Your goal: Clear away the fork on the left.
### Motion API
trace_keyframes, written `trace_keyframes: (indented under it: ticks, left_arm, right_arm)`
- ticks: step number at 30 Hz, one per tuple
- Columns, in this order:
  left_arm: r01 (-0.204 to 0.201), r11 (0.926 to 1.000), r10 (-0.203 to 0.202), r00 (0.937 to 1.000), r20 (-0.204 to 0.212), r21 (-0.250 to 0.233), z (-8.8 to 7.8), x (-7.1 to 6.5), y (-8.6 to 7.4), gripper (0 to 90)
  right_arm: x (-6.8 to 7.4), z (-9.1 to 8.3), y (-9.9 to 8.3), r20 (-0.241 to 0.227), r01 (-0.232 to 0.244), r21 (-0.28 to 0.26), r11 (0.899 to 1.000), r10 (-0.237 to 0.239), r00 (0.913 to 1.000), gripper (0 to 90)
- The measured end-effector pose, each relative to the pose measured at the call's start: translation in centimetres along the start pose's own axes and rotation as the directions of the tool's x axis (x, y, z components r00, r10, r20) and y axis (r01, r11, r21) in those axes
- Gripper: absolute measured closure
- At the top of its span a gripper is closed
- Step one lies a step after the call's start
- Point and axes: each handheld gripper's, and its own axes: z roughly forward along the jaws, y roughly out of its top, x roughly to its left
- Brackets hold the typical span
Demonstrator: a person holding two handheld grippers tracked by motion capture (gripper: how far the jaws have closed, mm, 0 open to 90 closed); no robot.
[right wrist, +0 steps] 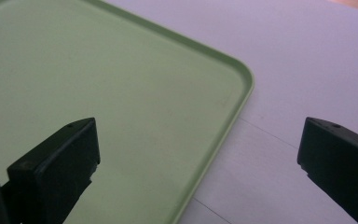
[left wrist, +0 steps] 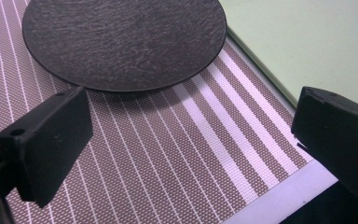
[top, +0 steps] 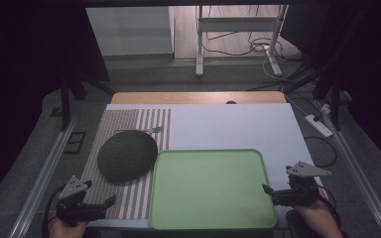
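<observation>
Dim room, grey floor [top: 144, 74], cables [top: 258, 47], metal stand [top: 238, 29].

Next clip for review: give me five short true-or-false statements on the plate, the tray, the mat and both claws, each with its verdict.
1. The dark plate lies on the striped mat. True.
2. The green tray holds a cup. False: the tray is bare.
3. The left claw is shut on the plate. False: its jaws stand wide apart over the mat, short of the plate.
4. The right claw is open above the tray's right edge. True.
5. The plate sits right of the tray. False: it sits left of it.
</observation>
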Motion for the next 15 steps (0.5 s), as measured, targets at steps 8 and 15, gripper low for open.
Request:
trace_keyframes:
  ticks: [8,15]
  left_arm:
    - [-0.003,0.9998,0.003,0.9997,0.024,0.019,0.11,-0.02,0.07,0.0]
    - [-0.005,0.9996,0.004,0.9992,0.039,0.027,0.19,0.02,0.06,0.0]
  right_arm:
    - [0.20,0.16,0.05,-0.007,0.019,0.015,1.000,-0.019,0.9998,0.0]
    - [0.19,0.20,0.08,-0.017,0.023,0.017,1.000,-0.022,0.9996,0.0]
